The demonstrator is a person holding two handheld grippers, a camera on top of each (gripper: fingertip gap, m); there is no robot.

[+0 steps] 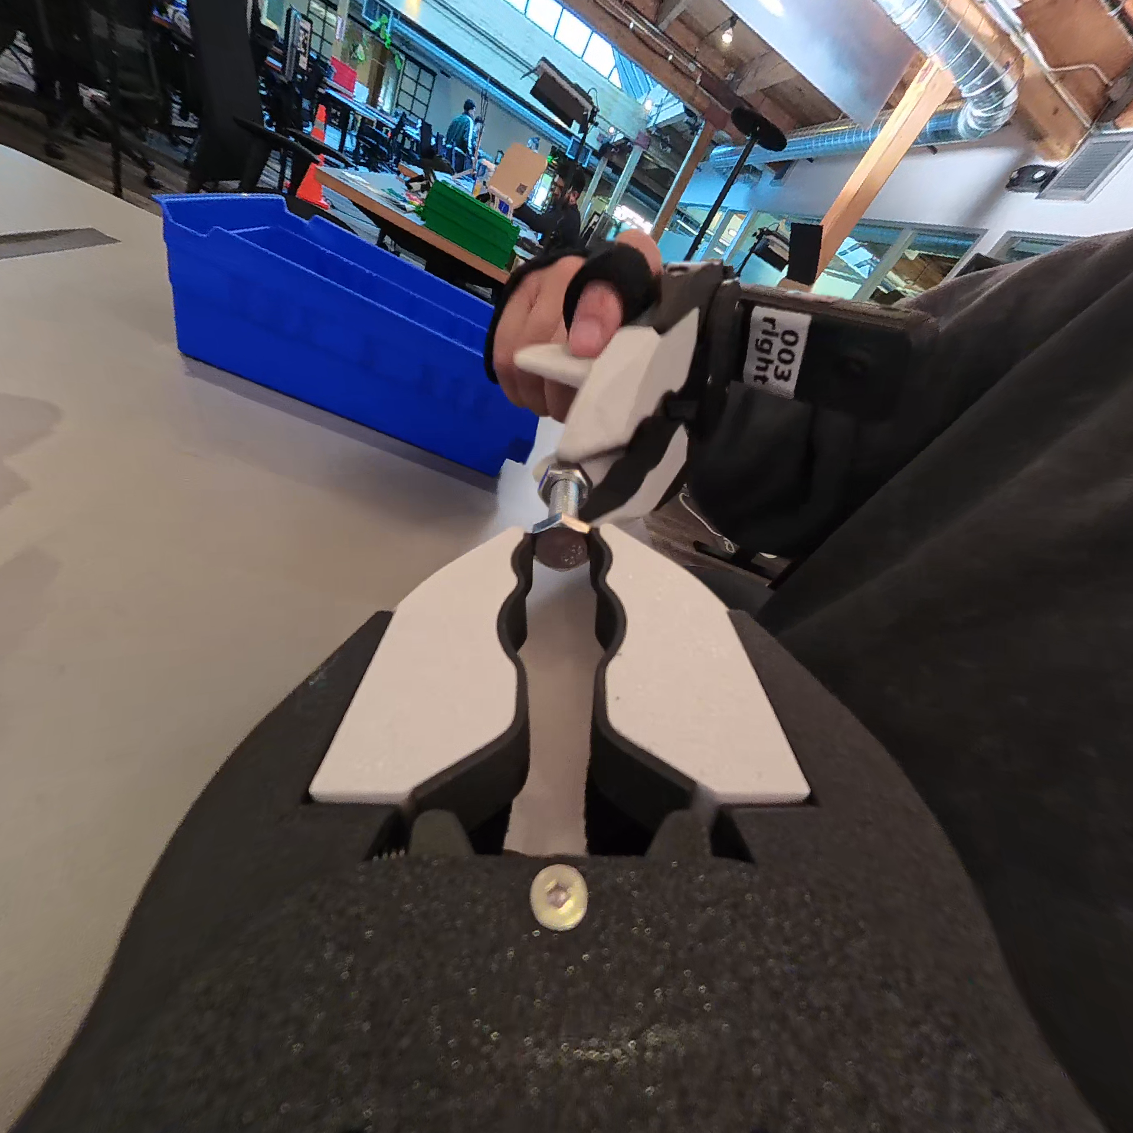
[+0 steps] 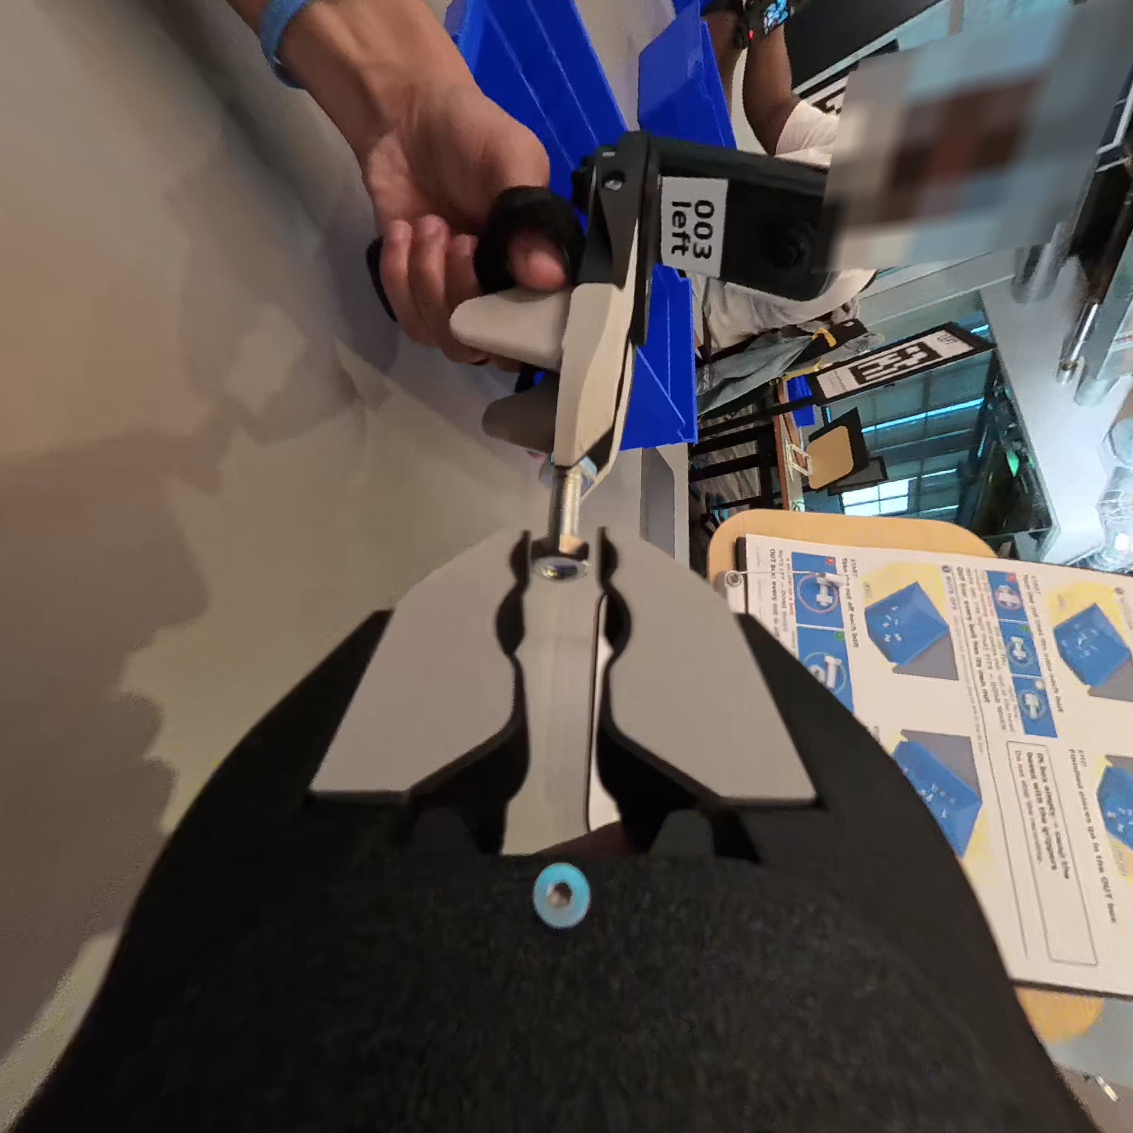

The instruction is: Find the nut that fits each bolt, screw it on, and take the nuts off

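Overlooking pale table [image 1: 122, 490], open workshop beyond.

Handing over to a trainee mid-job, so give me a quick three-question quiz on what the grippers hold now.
1. True or false: the bolt is held off the table by both grippers.
2. The right gripper grips: A) the nut B) the table C) nothing.
3. Fill in: the left gripper clamps the bolt's ____.
Key: 1 true; 2 A; 3 head.
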